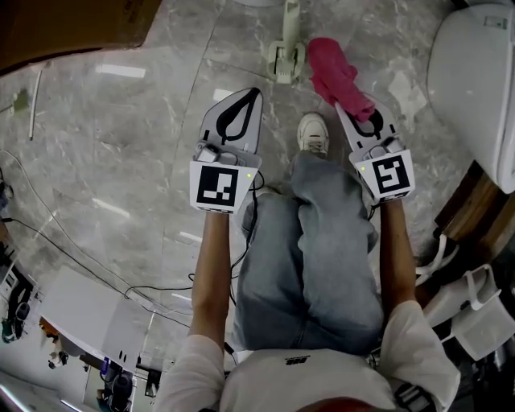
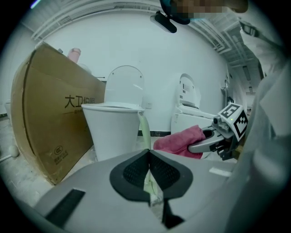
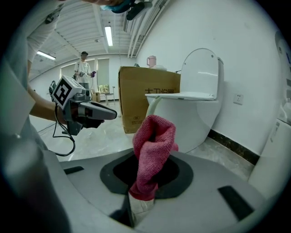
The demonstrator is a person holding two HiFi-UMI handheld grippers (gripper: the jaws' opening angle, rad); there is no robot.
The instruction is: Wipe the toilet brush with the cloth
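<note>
Holding: right hand-held gripper (image 3: 144,184) pinches pink terry cloth (image 3: 153,143), ready to wipe.
Waiting: left hand-held gripper (image 2: 149,167) closed, empty, facing pale-green plastic toilet brush (image 1: 286,47).

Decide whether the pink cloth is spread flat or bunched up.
Bunched up: the cloth sits in crumpled folds, pinched in the shut right tool.

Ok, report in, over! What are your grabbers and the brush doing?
Left gripper shut, empty. Right gripper shut on pink cloth. Toilet brush upright in holder on floor, cloth close beside it. Nothing between them.
</note>
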